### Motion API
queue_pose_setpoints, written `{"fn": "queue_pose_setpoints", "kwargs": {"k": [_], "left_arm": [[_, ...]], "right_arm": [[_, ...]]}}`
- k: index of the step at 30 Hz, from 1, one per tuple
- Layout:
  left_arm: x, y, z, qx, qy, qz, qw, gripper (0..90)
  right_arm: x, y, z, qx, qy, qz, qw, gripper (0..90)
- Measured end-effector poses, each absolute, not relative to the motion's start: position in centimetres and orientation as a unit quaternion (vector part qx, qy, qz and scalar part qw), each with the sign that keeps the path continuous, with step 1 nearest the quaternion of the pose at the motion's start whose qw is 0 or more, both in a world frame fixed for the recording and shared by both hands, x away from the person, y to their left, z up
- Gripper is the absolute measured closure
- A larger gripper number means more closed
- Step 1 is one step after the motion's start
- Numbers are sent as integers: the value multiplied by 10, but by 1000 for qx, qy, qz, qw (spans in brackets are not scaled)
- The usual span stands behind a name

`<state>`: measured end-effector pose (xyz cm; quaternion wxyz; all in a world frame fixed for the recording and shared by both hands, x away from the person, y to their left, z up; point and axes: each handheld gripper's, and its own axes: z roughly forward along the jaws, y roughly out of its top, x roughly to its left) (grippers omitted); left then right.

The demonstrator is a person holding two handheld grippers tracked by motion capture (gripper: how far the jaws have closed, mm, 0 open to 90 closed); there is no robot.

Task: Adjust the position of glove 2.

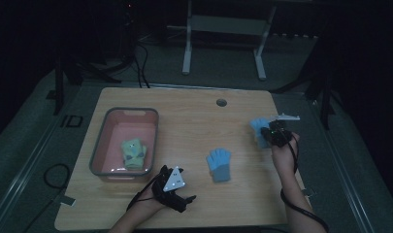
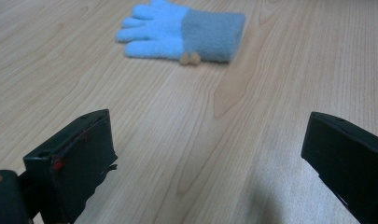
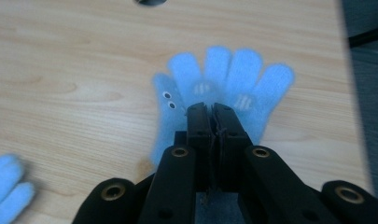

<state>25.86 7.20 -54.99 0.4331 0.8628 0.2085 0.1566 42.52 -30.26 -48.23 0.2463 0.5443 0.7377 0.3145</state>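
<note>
**Glove pinched at right, bin far across to the left**

Far left: pink plastic bin (image 1: 100,145) with grey rim, a green-yellow knitted glove (image 1: 133,154) inside; beside it, left gripper (image 1: 171,183) resting with jaws wide, holding nothing; mid-table, a light blue fleece glove with grey cuff (image 1: 219,165), lying flat, nearer the left hand; far right, right gripper (image 3: 211,112) clamped tight on a second light blue glove with googly eyes (image 3: 238,74), fingers fanned away from the jaws; bare wood between, table edge close at right.

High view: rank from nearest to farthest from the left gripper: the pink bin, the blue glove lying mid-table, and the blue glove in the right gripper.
From the left gripper:
1. Pink bin, just beyond it, toward the left.
2. Mid-table blue glove, to its right.
3. Blue glove in the right gripper, far right.
</note>
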Motion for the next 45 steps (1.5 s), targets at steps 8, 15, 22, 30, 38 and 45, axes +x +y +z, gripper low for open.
{"fn": "queue_pose_setpoints", "kwargs": {"k": [8,15,22,30,38,45], "left_arm": [[258,66,-544,862,193,163,439,27],[263,66,-544,860,199,158,442,28],[264,66,-546,863,198,158,437,27],[263,68,-548,864,200,156,435,27],[262,68,-550,866,199,156,431,27],[261,68,-550,866,199,157,431,28]], "right_arm": [[387,-304,-478,575,719,294,258,865],[359,-296,-497,585,721,281,243,864],[337,-283,-511,594,713,283,244,863],[335,-274,-537,599,720,270,223,848],[337,-277,-541,593,727,277,208,780],[339,-283,-528,575,739,289,198,699]]}}
